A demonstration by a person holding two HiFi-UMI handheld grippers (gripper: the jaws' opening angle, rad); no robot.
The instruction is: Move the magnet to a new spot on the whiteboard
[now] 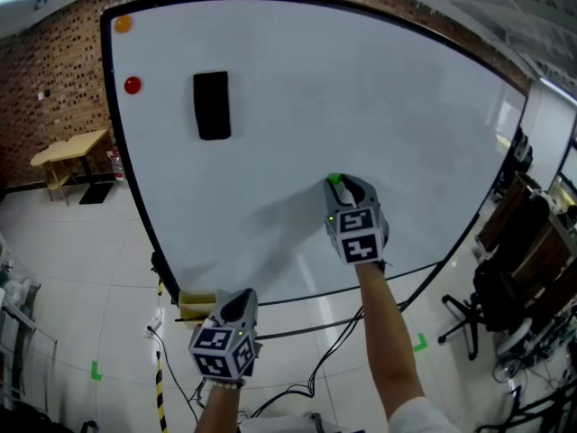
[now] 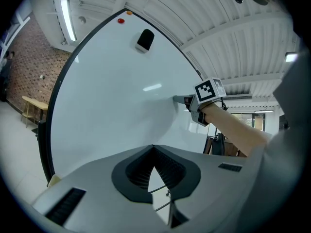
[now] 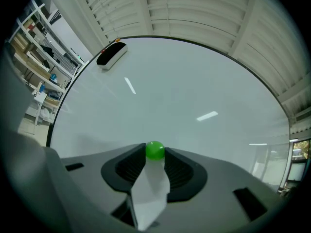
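Observation:
The whiteboard [image 1: 297, 88] fills the head view. A small green magnet [image 1: 334, 179] sits at the tips of my right gripper [image 1: 338, 185], low on the board and right of its middle. In the right gripper view the jaws are shut on the green magnet [image 3: 155, 150], close to the board; whether it touches the surface I cannot tell. My left gripper [image 1: 240, 298] hangs below the board's lower edge with its jaws shut and empty [image 2: 153, 148]. The left gripper view also shows the right gripper [image 2: 187, 100] at the board.
A black eraser [image 1: 212, 105], a red magnet [image 1: 132, 85] and an orange magnet [image 1: 123, 23] sit at the board's upper left. A wooden table [image 1: 72, 150] stands at the left, chairs [image 1: 505, 287] at the right. Cables and a striped pole [image 1: 160, 382] lie below the board.

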